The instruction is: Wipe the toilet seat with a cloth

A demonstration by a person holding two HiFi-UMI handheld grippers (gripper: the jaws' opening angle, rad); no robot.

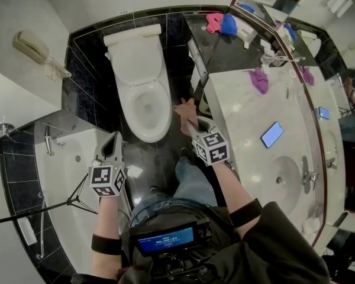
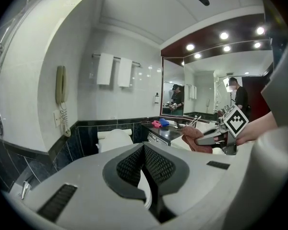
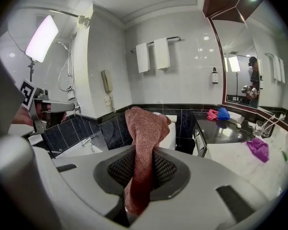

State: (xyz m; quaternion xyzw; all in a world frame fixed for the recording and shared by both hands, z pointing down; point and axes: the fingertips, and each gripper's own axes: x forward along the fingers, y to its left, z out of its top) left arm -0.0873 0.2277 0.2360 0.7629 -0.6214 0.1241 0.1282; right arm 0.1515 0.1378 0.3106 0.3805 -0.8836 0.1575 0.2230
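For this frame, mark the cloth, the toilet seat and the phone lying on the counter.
cloth [image 3: 145, 123], right gripper view, on its bunched upper part.
toilet seat [image 1: 125, 108], head view, on the left side of the ring.
phone [image 1: 272, 134], head view, on the middle of its screen.

My cloth [image 3: 144, 128] hides most of the toilet [image 3: 170, 134] ahead of my right claw [image 3: 143, 157]; my left claw [image 2: 144, 147] covers its front.
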